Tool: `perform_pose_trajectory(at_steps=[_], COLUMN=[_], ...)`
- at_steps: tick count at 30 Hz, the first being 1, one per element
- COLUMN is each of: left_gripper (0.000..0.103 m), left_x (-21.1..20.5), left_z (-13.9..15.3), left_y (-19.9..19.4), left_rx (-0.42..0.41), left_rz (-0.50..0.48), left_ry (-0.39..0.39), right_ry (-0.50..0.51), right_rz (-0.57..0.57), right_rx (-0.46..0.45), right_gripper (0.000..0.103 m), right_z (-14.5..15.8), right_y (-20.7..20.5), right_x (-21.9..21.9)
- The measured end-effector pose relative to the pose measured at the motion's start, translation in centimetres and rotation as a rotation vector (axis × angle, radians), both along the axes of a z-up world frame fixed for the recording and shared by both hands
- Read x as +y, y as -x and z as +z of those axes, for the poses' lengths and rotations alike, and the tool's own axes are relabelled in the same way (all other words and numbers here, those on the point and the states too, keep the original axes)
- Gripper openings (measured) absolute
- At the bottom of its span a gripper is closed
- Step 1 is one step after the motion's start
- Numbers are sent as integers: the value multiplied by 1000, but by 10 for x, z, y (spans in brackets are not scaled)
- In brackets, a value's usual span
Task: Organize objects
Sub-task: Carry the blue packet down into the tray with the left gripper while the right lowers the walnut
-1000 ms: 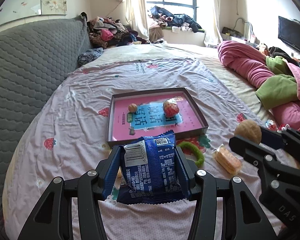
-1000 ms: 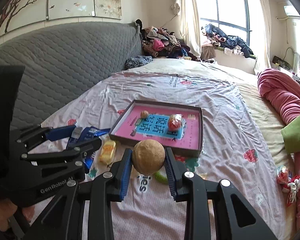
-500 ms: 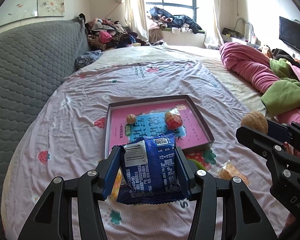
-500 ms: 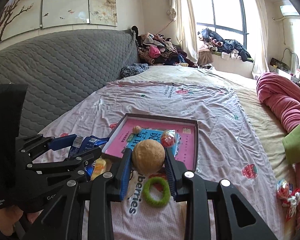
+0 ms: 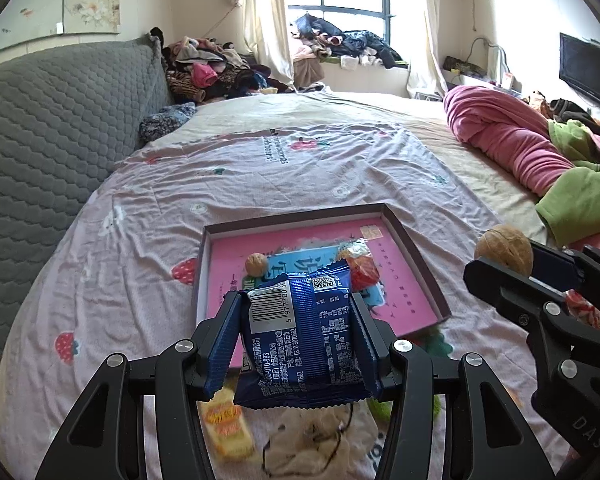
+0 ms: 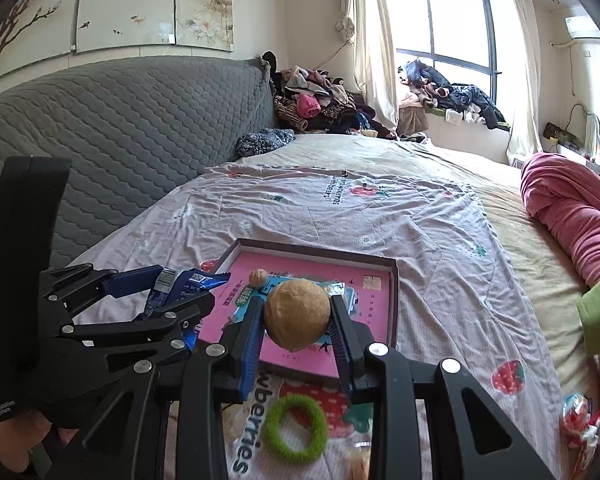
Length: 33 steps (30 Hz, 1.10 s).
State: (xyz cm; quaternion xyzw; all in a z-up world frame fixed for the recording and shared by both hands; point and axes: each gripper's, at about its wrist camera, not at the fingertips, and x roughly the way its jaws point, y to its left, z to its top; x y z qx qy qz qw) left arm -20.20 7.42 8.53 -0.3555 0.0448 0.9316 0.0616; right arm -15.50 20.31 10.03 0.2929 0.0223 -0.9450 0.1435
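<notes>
My left gripper [image 5: 296, 316] is shut on a blue snack packet [image 5: 300, 344] and holds it above the near edge of the shallow pink-bottomed box lid [image 5: 420, 256]. My right gripper [image 6: 298, 316] is shut on a large walnut [image 6: 298, 314], also over the lid's [image 6: 376, 264] near edge. In the lid lie a small walnut [image 5: 256, 264] and a red wrapped candy [image 5: 362, 266]. The walnut in my right gripper also shows at the right of the left wrist view [image 5: 504, 248].
A green hair tie [image 6: 294, 428] and a yellow wrapped snack [image 5: 228, 424] lie on the strawberry-print sheet [image 5: 260, 168] in front of the lid. A grey quilted headboard [image 5: 40, 136] is on the left, pink and green bedding [image 5: 540, 160] on the right. Wrapped candies [image 6: 580, 420] lie right.
Both grippers have moved forward with their loads, from over the sheet to above the lid's near edge. The yellow snack and hair tie now lie below and behind them.
</notes>
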Motion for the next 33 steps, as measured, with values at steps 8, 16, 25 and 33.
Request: perform_pose_trajectory(at_steps=[8,16,25,33], left_gripper=[55,55,55,55], left_x=[-1,1,6,3], left_z=[-29,-56,-85,-101], left_y=[38,73,107,122], left_rx=[-12,-24,-47,-62], left_rz=[7,12,16,37], left_ry=[-14,-20,-8,-3], right_ry=[-8,-8,-30,-20], right_rz=[-49,-65,-80,-109], right_rx=[-20,-57,-85,-117], right_gripper=[33,33,33,33], right_z=[-27,-58,-91,-107], right_y=[36,70,96,109], right_x=[9,18,26,41])
